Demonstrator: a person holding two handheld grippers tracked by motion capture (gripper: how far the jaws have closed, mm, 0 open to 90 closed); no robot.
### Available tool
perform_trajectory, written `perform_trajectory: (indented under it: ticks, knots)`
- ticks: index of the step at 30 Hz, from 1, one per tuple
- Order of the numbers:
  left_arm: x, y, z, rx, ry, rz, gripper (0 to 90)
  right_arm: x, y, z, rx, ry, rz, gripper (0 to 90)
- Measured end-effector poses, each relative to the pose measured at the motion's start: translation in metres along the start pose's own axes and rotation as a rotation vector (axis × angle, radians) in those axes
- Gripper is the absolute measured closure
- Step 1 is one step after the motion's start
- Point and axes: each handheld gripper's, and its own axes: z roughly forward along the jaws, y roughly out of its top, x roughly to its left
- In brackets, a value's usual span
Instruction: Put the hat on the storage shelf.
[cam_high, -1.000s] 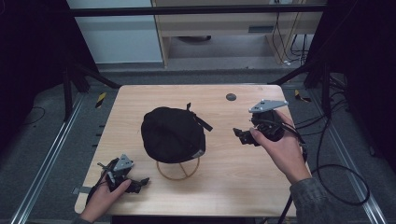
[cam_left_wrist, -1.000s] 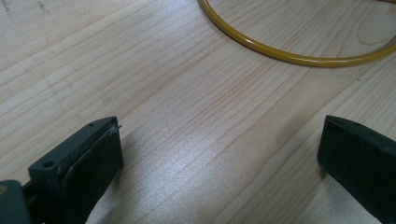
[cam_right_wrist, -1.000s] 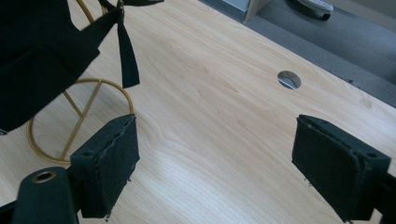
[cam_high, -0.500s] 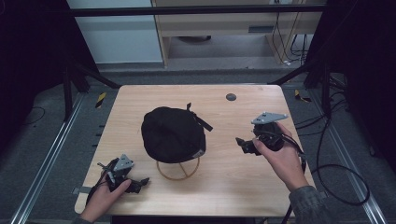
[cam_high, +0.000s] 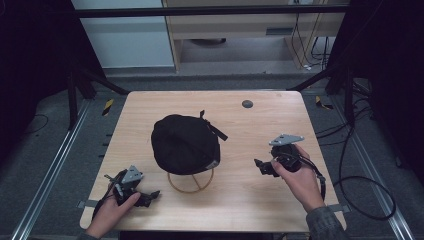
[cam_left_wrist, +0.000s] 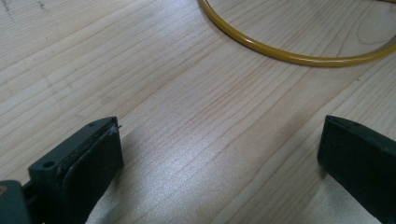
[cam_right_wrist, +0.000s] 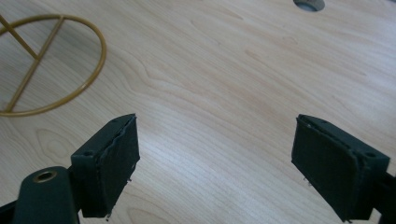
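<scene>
A black cap (cam_high: 185, 142) sits on a gold wire stand in the middle of the table, its strap hanging out to the right. The stand's round base ring (cam_high: 190, 184) rests on the wood below the cap; part of the ring (cam_left_wrist: 289, 55) curves across the top of the left gripper view, and the ring (cam_right_wrist: 70, 88) lies at the upper left of the right gripper view. My left gripper (cam_high: 150, 196) lies low at the table's front left, open, with bare wood between its pads (cam_left_wrist: 88, 163). My right gripper (cam_high: 260, 165) is to the right of the stand, open and empty.
The wooden table (cam_high: 260, 200) has a small round hole (cam_high: 247, 104) near its far edge; the hole (cam_right_wrist: 308, 3) is also at the top of the right gripper view. Cables trail off the right side onto the floor.
My right gripper has moved toward the front of the table, away from the cap, and stays open. The left gripper has not moved.
</scene>
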Motion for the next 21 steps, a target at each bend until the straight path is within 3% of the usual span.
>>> perform_trajectory:
  ticks: [14,21]
  knots:
    - [0.000,0.000,0.000,0.000,0.000,0.001,0.0,0.011,-0.024,0.026,0.064,0.048,0.007,15.7]
    - [0.000,0.000,0.000,0.000,0.000,0.001,0.0,0.019,-0.032,0.044,0.079,0.071,0.043,15.6]
